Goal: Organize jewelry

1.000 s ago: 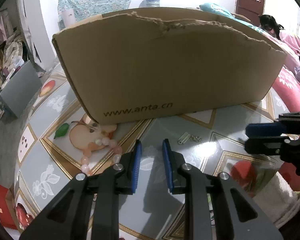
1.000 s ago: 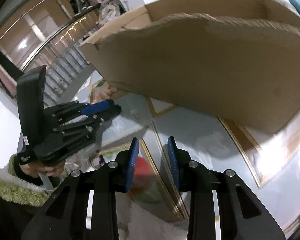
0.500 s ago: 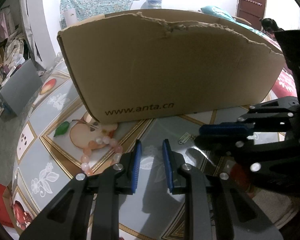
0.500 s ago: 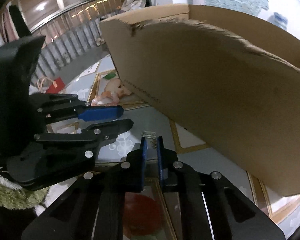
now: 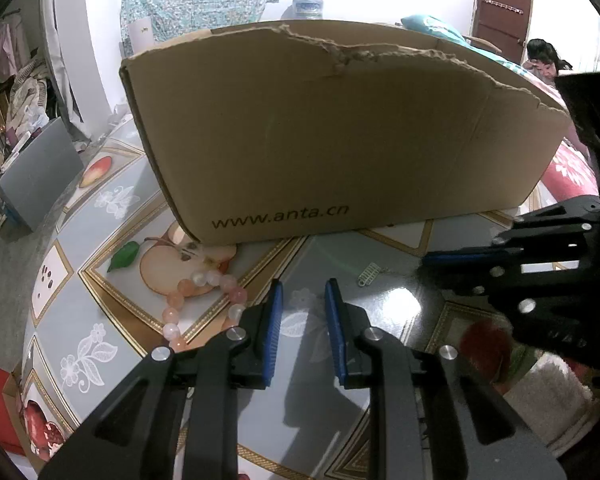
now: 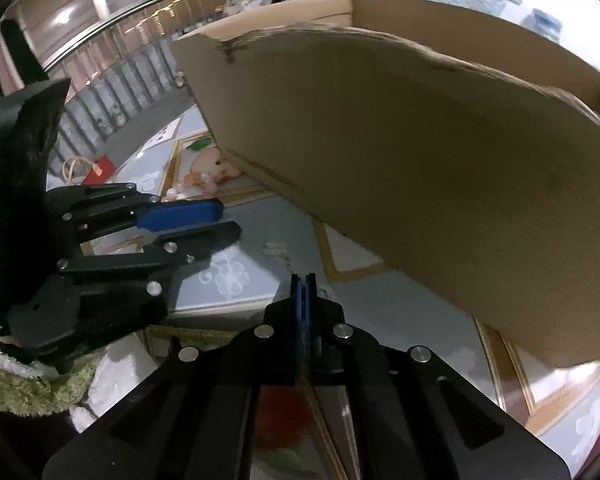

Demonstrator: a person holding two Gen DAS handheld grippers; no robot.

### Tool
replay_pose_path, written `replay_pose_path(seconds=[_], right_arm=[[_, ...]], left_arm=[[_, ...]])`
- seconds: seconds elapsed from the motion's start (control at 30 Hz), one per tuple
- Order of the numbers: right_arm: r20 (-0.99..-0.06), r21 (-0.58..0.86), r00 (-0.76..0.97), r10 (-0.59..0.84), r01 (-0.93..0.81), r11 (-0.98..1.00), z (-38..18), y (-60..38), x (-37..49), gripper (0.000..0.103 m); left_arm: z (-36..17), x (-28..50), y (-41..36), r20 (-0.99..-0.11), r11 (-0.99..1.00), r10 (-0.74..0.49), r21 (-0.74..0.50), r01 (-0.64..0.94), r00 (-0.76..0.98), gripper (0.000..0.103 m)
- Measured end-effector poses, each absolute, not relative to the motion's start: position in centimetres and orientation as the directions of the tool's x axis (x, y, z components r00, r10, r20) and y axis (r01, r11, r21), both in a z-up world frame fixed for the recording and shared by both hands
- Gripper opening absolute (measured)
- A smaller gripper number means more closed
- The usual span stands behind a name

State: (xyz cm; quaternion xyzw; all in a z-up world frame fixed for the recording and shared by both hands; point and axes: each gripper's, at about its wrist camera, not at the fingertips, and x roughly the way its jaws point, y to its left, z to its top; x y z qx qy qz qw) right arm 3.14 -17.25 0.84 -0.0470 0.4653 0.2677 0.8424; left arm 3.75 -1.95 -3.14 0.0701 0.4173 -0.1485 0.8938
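A pink bead bracelet point(image 5: 204, 300) lies on the patterned table just left of my left gripper point(image 5: 302, 292), which is open and empty above the table. The bracelet also shows in the right wrist view point(image 6: 192, 186). A small silver hair clip point(image 5: 370, 274) lies on the table ahead, also in the right wrist view point(image 6: 274, 247). My right gripper point(image 6: 304, 280) has its jaws pressed together just short of the clip; whether it holds a small piece I cannot tell. It shows at the right of the left wrist view point(image 5: 428, 262). A large cardboard box point(image 5: 340, 132) stands behind.
The tablecloth point(image 5: 100, 240) has fruit prints and gold borders. A grey box point(image 5: 36, 176) sits left of the table. A red bag point(image 6: 98, 170) lies on the floor. A white towel point(image 5: 548, 392) lies at the table's right. A person point(image 5: 544, 64) sits far right.
My right gripper swung in from the right toward the clip and closed its jaws. A second small silver piece beside the clip is no longer visible. My left gripper stayed put and open.
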Motion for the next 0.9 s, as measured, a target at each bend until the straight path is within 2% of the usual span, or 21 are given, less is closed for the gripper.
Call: replay_pose_path(seconds=[0.67, 0.9], right_arm=[[-0.735, 0.25, 0.511, 0.446, -0.407, 0.878, 4.3, -21.5, 1.7, 0.0], [-0.737, 0.263, 0.504, 0.451, -0.4, 0.878, 3.5, -20.8, 2.0, 0.0]], left_arm=[[-2.9, 3.7, -1.8, -0.768, 0.949, -0.203, -0.002, 0.315, 0.607, 0.021], [-2.8, 3.7, -1.6, -0.77, 0.951, -0.209, -0.016, 0.309, 0.603, 0.021]])
